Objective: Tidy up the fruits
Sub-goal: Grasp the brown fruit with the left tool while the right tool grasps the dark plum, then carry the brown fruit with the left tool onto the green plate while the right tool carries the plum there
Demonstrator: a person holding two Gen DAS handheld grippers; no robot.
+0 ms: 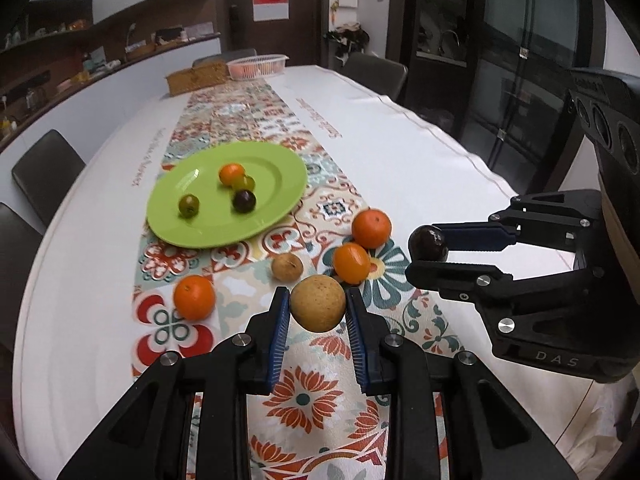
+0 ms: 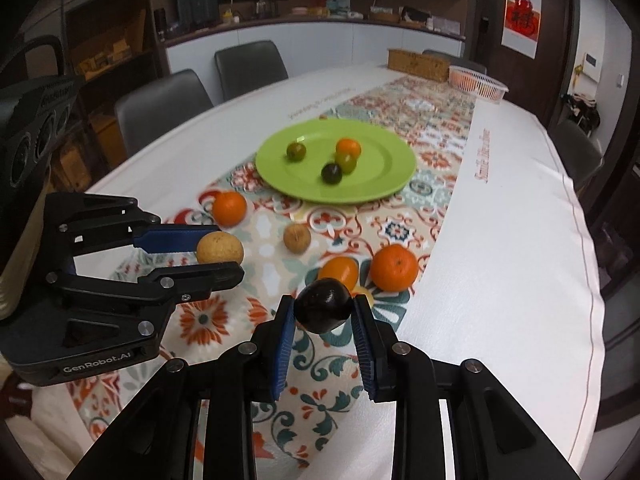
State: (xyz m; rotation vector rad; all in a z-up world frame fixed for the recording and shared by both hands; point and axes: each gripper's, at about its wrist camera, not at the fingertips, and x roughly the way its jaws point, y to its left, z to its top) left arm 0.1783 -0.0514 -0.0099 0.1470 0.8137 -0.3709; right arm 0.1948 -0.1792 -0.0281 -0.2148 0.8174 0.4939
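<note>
The left gripper (image 1: pixel 318 304) has its jaws clamped on a tan round fruit (image 1: pixel 317 303), lifted above the surface (image 1: pixel 420 152). The green plate (image 1: pixel 228 194), at eleven o'clock from it, carries four small fruits. The right gripper (image 2: pixel 324 308) grips a dark plum (image 2: pixel 324 307), also held aloft.

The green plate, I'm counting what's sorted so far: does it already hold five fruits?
No, the green plate holds four: an orange one, two greenish ones and a dark one.
</note>
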